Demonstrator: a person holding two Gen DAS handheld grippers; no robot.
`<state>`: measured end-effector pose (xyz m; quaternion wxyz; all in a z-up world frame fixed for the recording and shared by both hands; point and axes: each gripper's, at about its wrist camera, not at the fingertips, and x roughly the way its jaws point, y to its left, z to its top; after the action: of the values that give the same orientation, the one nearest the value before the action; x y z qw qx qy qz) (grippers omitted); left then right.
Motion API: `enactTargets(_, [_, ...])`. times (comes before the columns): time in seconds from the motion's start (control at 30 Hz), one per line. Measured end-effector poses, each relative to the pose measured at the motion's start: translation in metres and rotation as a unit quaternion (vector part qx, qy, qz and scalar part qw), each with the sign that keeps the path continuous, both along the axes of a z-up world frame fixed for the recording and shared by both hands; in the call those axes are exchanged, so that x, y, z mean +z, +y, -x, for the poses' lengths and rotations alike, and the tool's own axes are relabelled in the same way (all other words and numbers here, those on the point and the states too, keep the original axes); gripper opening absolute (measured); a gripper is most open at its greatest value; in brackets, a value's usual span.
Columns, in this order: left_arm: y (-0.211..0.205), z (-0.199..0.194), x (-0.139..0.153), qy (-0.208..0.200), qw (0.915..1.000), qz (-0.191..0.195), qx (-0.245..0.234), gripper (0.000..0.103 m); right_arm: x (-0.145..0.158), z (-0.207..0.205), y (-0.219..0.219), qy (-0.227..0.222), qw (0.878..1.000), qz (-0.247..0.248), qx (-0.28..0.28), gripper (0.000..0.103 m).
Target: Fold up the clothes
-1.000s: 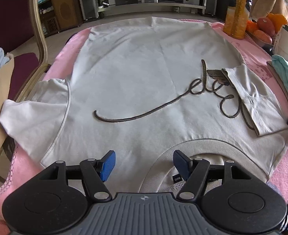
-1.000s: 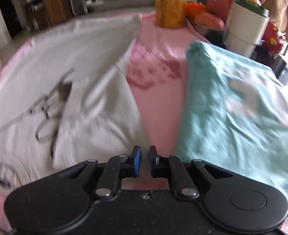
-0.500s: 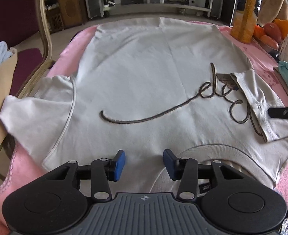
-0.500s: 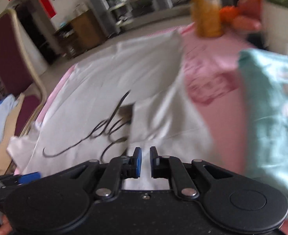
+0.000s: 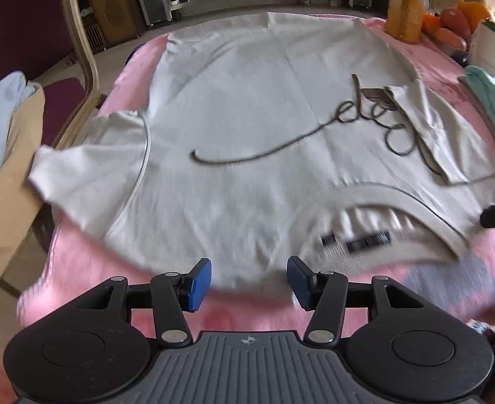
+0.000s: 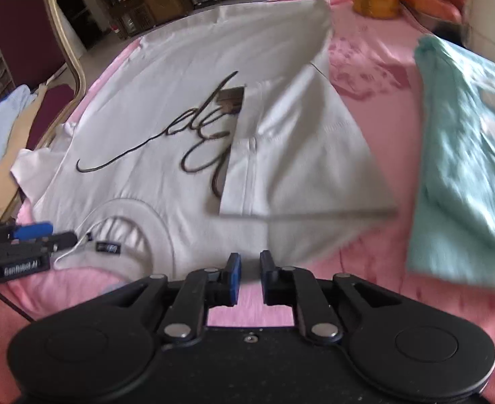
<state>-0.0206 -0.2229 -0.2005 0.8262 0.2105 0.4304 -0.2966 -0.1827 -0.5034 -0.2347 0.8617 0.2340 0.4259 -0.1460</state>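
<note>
A pale grey T-shirt (image 5: 247,118) with dark script lettering lies flat on the pink tablecloth (image 5: 79,252), its collar (image 5: 365,202) nearest me. The right sleeve (image 5: 429,128) is folded in over the lettering; the left sleeve (image 5: 95,155) lies spread out. My left gripper (image 5: 249,282) is open and empty at the shoulder edge, just left of the collar. My right gripper (image 6: 250,276) is shut with only a narrow slit and holds nothing, over pink cloth at the shirt's (image 6: 166,101) near right corner, below the folded sleeve (image 6: 298,155). The left gripper (image 6: 28,235) shows beside the collar (image 6: 136,222).
A folded teal garment (image 6: 466,151) lies on the right of the table. An orange bottle (image 5: 405,10), fruit (image 5: 456,23) and a white cup (image 5: 493,47) stand at the far right. A chair (image 5: 79,50) with piled clothes (image 5: 8,134) is on the left.
My left gripper has drawn back to the shirt's near edge, jaws a little narrower. My right gripper has swung left from the teal garment to the shirt's near right corner.
</note>
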Motion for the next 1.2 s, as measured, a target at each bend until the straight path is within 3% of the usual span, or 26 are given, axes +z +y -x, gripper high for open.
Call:
enactTargets(0.2, [0.010, -0.011, -0.004, 0.007, 0.9992, 0.010, 0.039, 0.052, 0.010, 0.012, 0.001, -0.046, 0.999, 0.001, -0.017, 0.015])
enactTargets(0.33, [0.012, -0.016, -0.006, 0.022, 0.9987, 0.008, 0.045, 0.053, 0.002, -0.001, 0.008, -0.034, 0.999, -0.015, 0.020, 0.015])
enactTargets(0.47, [0.026, -0.028, 0.005, 0.050, 0.9959, 0.028, 0.070, 0.052, -0.002, -0.007, 0.019, 0.001, 0.999, -0.011, 0.053, 0.026])
enactTargets(0.57, [0.051, -0.057, 0.030, 0.040, 0.9902, 0.059, 0.120, 0.052, 0.020, -0.008, 0.007, -0.038, 0.996, -0.070, 0.039, 0.029])
enactTargets(0.67, [0.079, -0.097, 0.057, 0.043, 0.9808, 0.094, 0.165, 0.053, 0.044, -0.009, -0.007, -0.084, 0.987, -0.135, 0.019, 0.045])
enactTargets(0.83, [0.108, -0.155, 0.072, 0.047, 0.9634, 0.128, 0.230, 0.057, 0.086, -0.033, -0.017, -0.162, 0.978, -0.115, 0.060, 0.060])
enactTargets(0.93, [0.118, -0.177, 0.050, 0.090, 0.9421, 0.169, 0.276, 0.057, 0.078, -0.048, -0.021, -0.187, 0.976, -0.090, 0.066, 0.061])
enactTargets(1.03, [0.128, -0.192, 0.025, 0.137, 0.9126, 0.206, 0.326, 0.055, 0.051, -0.056, -0.026, -0.193, 0.975, -0.106, 0.039, 0.061])
enactTargets(1.07, [0.130, -0.199, 0.023, 0.146, 0.9065, 0.217, 0.332, 0.055, 0.046, -0.059, -0.026, -0.190, 0.975, -0.112, 0.036, 0.061])
enactTargets(1.2, [0.123, -0.213, 0.019, 0.142, 0.9047, 0.220, 0.336, 0.057, 0.045, -0.059, -0.019, -0.189, 0.975, -0.107, 0.049, 0.061])
